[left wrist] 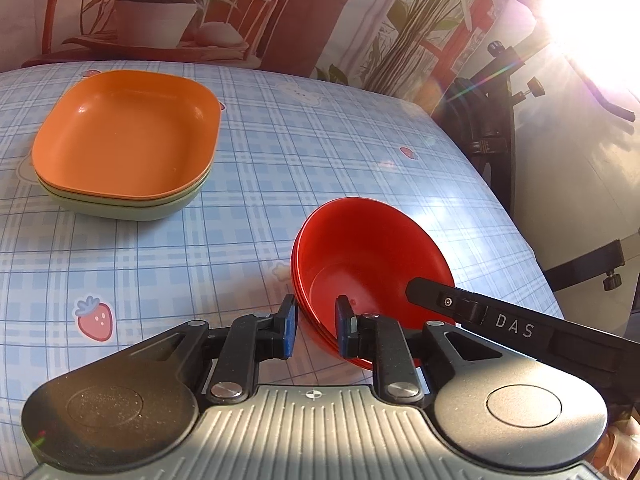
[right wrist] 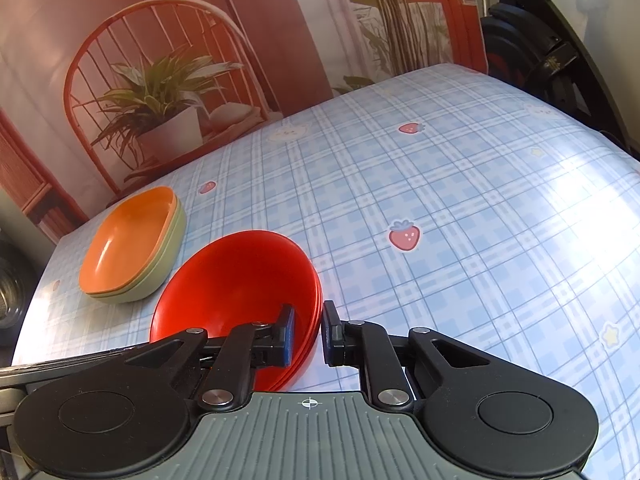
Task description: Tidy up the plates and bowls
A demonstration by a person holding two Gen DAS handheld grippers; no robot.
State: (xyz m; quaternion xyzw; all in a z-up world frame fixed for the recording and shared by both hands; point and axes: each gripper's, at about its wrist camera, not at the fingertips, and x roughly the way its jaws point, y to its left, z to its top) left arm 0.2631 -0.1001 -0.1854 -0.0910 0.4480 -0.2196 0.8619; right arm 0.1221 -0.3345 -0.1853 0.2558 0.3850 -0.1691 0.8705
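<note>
The left gripper (left wrist: 316,330) pinches the rim of the red bowls (left wrist: 360,256), one pad outside and one inside the wall at the stack's near-left edge. The right gripper (right wrist: 308,330) does the same on the opposite rim, its pads pressed close on the wall; in the left wrist view its finger reaches into the stack from 3 o'clock. The red bowls look like several nested together, judging by the layered rims, and they sit tilted, raised on their near side.

At 10 o'clock from the left gripper, well apart, the plates (left wrist: 126,140) are already stacked: an orange one on top of pale green ones. So the sorting seems mostly done, plates in one pile and bowls in another. What appears left is setting the bowl stack down level, perhaps nearer the plates.

The surface (left wrist: 280,152) wears a glossy blue plaid cloth printed with strawberries. Beyond its far edge hangs a backdrop picturing a potted plant and a red chair. Strong sunlight flares at 1 o'clock, beside black stand hardware.
</note>
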